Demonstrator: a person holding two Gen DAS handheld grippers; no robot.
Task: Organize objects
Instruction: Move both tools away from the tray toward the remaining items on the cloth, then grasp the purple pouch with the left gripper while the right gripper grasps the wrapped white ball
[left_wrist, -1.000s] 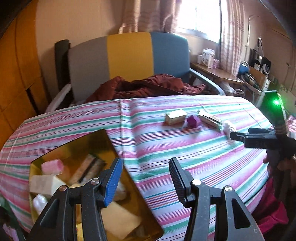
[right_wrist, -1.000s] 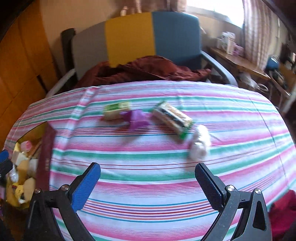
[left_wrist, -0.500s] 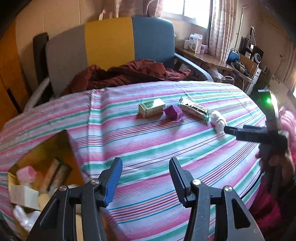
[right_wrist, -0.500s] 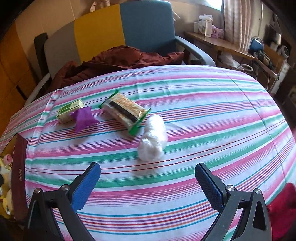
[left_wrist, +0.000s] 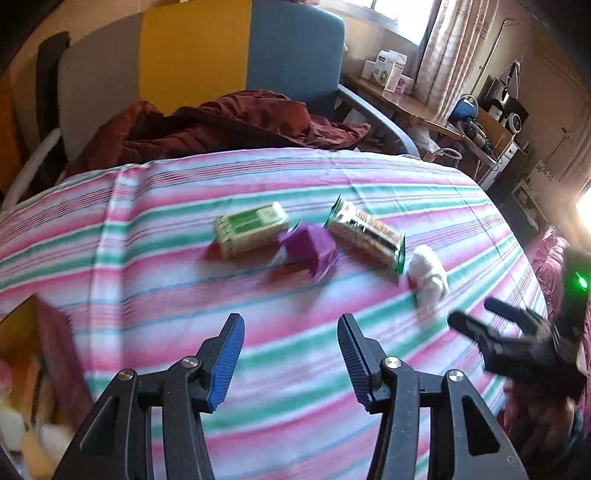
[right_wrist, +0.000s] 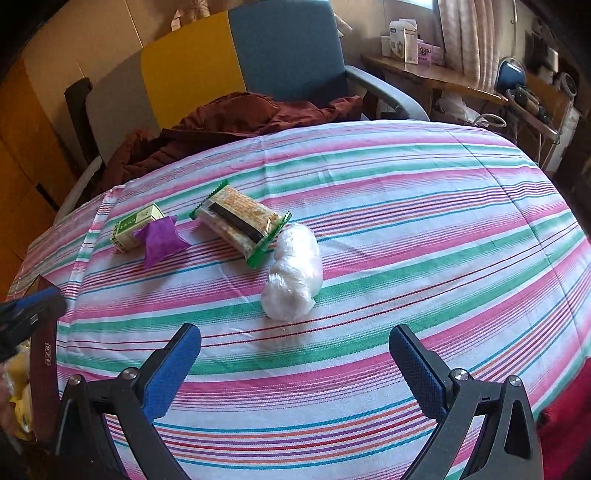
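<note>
Right wrist view is showing my right claw (right_wrist: 295, 354) hanging released over the striped table (right_wrist: 424, 206), just short of the white plastic bundle (right_wrist: 293, 273). Beside it are lying the biscuit packet (right_wrist: 238, 218), purple pouch (right_wrist: 160, 238) and green box (right_wrist: 136, 227). My left claw (left_wrist: 290, 347) is gaping, grasping nothing.

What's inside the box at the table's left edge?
The box holds pale yellow and white packets, seen only partly; its dark red wall and the frame edge hide the rest.
</note>
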